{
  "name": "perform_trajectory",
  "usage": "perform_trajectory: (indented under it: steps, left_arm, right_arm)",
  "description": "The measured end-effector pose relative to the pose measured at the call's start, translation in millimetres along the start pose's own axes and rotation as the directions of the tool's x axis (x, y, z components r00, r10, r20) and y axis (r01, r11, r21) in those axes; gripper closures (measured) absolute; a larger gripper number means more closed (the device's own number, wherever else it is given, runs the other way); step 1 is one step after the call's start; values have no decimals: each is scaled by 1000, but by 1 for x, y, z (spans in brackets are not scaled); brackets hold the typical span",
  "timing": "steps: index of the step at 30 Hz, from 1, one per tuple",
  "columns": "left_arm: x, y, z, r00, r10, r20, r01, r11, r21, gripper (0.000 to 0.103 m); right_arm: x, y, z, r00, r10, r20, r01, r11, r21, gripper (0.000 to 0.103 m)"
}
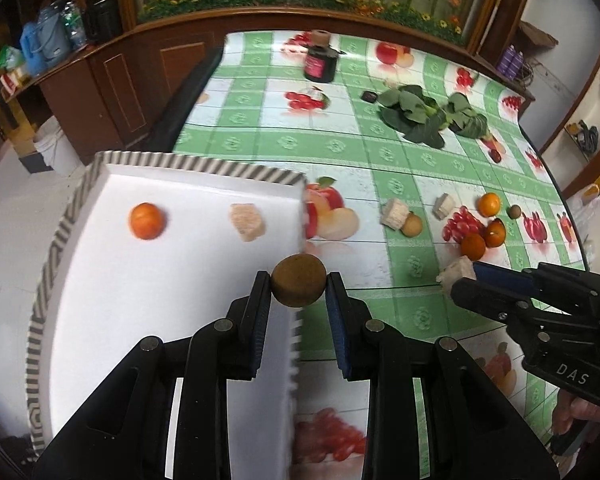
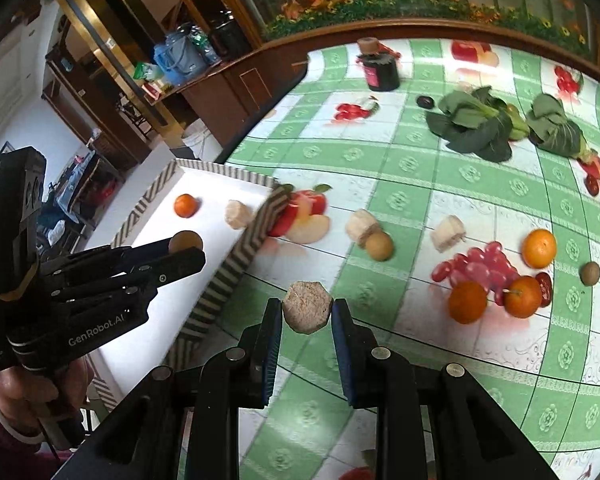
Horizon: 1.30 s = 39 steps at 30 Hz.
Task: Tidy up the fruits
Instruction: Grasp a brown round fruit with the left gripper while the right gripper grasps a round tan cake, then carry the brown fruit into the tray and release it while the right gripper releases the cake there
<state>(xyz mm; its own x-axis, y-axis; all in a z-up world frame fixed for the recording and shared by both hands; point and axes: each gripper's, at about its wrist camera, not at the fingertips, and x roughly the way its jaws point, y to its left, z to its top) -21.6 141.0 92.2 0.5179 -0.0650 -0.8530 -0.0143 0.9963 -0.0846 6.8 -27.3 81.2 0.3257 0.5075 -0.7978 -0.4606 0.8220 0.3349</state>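
My left gripper [image 1: 298, 286] is shut on a round brown fruit [image 1: 298, 280] and holds it above the right edge of the white tray [image 1: 120, 280]. The tray holds an orange [image 1: 146, 220] and a pale cut chunk [image 1: 247, 222]. My right gripper [image 2: 307, 312] is shut on a pale sugarcane-like chunk [image 2: 306, 307] above the tablecloth, right of the tray [image 2: 236, 268]. On the table lie three oranges [image 2: 539, 248], two more pale chunks [image 2: 362, 226], a tan round fruit [image 2: 379, 245] and a small brown fruit [image 2: 590, 273].
A dark jar [image 1: 320, 60] stands at the far side of the table. Leafy greens [image 1: 432, 114] lie at the back right. A wooden counter [image 1: 120, 80] runs behind the table. The tray overhangs the table's left edge.
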Motion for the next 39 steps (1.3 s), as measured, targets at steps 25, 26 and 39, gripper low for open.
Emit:
perform_trajectory:
  steps: [25, 26, 39]
  left_arm:
    - [-5, 92, -9, 994, 109, 1, -108, 992, -70, 76]
    - [-4, 94, -9, 994, 110, -2, -110, 991, -73, 76]
    - [16, 122, -2, 994, 100, -40, -104, 989, -103, 76]
  right_arm:
    - [49, 89, 26, 996, 75, -55, -82, 988, -129, 78]
    - [52, 91, 27, 995, 76, -59, -83, 988, -131, 78]
    - [80, 98, 39, 993, 77, -93, -88, 989, -118, 78]
